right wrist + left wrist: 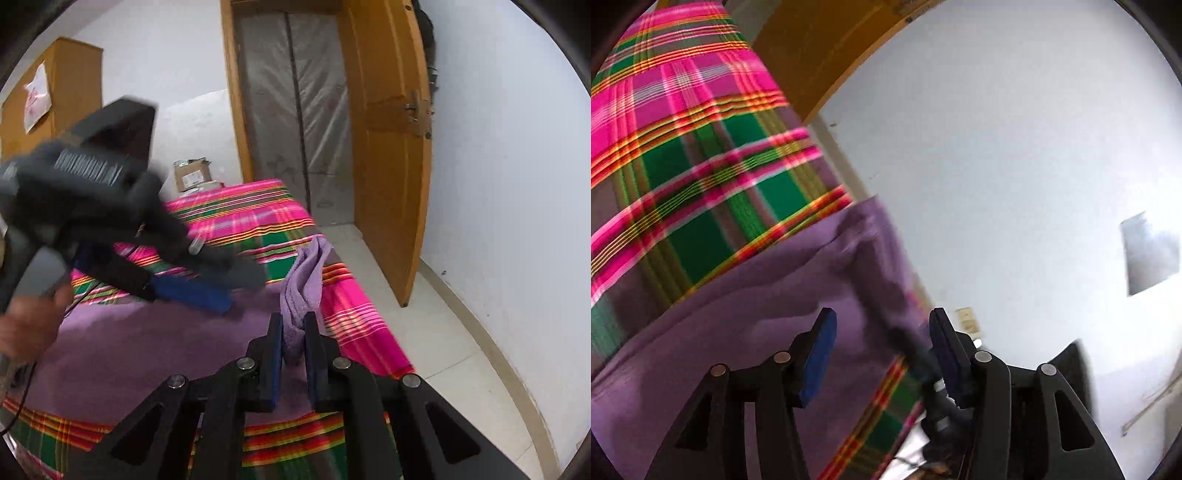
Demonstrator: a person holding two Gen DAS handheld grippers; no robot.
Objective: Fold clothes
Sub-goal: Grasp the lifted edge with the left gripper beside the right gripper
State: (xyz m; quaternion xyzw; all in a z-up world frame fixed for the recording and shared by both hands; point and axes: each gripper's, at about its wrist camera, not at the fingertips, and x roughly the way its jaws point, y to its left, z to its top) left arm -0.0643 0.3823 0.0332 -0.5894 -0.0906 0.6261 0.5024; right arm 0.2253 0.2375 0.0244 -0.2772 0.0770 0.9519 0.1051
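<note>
Right gripper (293,328) clenched on bunched purple towel (303,284) over plaid bed (258,210); left gripper (882,325) released, nothing between pads.

Left wrist view: looks along its own fingers, tilted, close over the purple cloth (746,295) on the plaid bedcover (683,147), white wall beyond. Right wrist view: faces down the bed toward the wooden door (388,147), close. Shared: cloth, bedcover

left gripper (882,328) jaws apart, right gripper (294,328) pinched
</note>
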